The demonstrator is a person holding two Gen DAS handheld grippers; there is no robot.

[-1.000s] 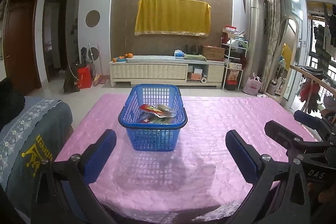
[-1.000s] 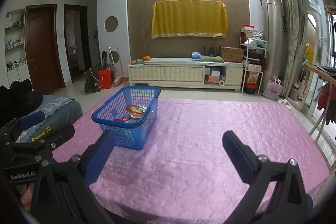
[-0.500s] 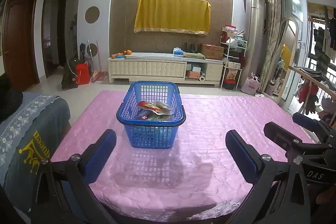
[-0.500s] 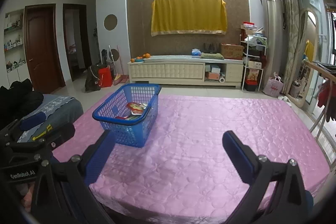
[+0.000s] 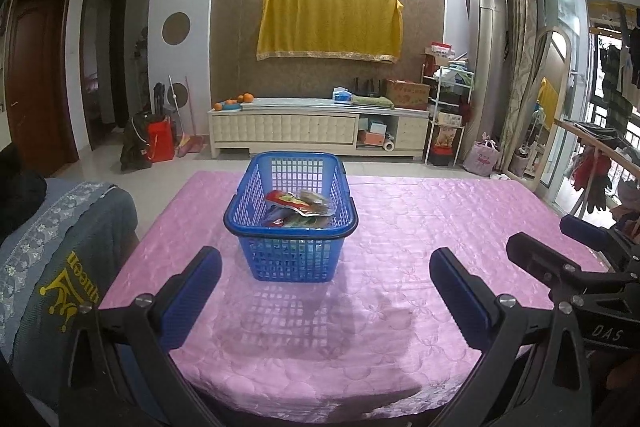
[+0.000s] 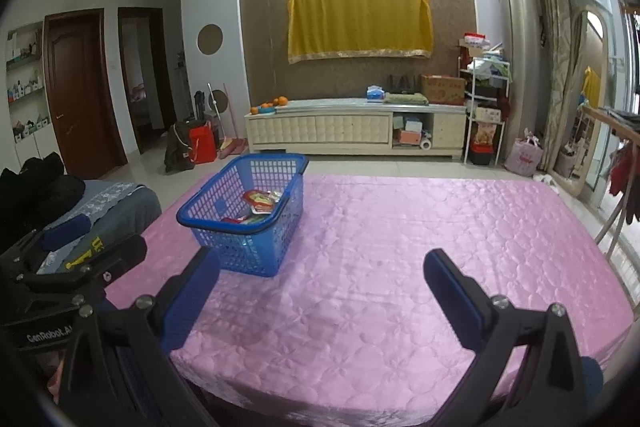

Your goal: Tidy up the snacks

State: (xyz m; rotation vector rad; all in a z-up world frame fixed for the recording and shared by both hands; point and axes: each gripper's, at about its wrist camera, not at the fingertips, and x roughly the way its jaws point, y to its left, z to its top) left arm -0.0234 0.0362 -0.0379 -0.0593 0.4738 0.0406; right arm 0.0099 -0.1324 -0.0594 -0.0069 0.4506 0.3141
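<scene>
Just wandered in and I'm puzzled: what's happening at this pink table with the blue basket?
A person is tidying snacks with a hand-held tool in each hand. The snack packets already lie inside the blue basket on the pink tablecloth. Both the left tool and the right tool are open and empty, hovering on the near side of the basket without touching it.

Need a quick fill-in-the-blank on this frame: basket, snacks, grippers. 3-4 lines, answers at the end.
1. The snack packets lie inside the ____ plastic basket.
2. The basket stands on a ____ quilted tablecloth.
3. The left gripper and the right gripper are both ____, holding nothing.
4. In the right wrist view, the basket sits toward the ____ side of the table.

Answers: blue; pink; open; left
</scene>
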